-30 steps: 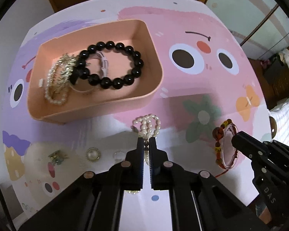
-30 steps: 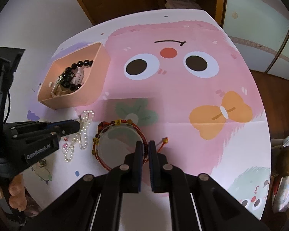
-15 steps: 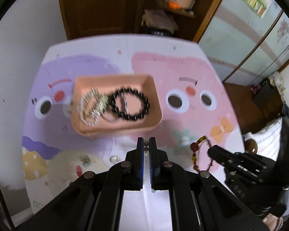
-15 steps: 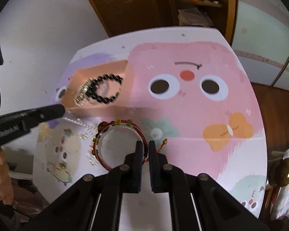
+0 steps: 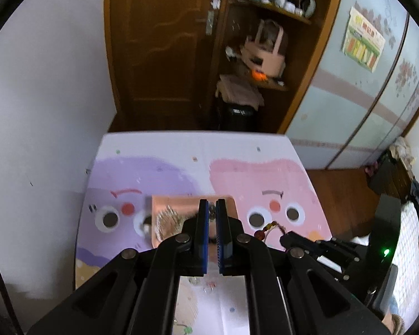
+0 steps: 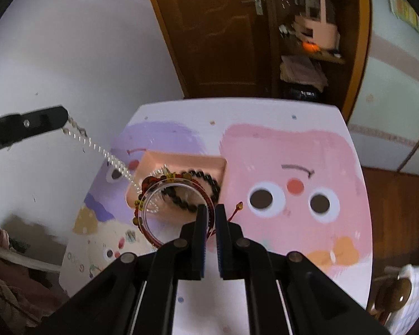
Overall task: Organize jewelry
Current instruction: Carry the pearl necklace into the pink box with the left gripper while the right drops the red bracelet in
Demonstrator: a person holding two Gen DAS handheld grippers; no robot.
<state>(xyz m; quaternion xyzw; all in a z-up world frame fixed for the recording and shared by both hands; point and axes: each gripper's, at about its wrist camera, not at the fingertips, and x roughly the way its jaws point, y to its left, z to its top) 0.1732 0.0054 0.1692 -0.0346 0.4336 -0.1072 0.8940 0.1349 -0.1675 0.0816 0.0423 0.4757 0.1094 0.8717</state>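
Observation:
My left gripper [image 5: 212, 209] is shut on a pearl necklace [image 6: 97, 148]. In the right wrist view that gripper [image 6: 64, 120] hangs high at the left, and the strand dangles from it down towards the left end of the pink tray [image 6: 181, 157]. My right gripper [image 6: 211, 209] is shut on the cord of a red beaded bracelet [image 6: 148, 181], which hangs over the tray's near side. In the left wrist view the right gripper [image 5: 283, 240] and the red bracelet [image 5: 268, 227] show right of the tray [image 5: 181, 202]. A black bead bracelet [image 6: 209, 184] and pale chains [image 5: 167, 220] lie in the tray.
The table carries a cartoon mat [image 6: 293, 153] with purple and pink faces. Small loose pieces [image 6: 130, 236] lie on its near left part. A white wall [image 5: 42, 111] runs along the left, with a wooden door [image 5: 164, 42] and shelves beyond the far edge.
Both grippers have risen well above the table, lifting the pearl necklace and the red bracelet off the mat. Both views have tilted up and now take in the room.

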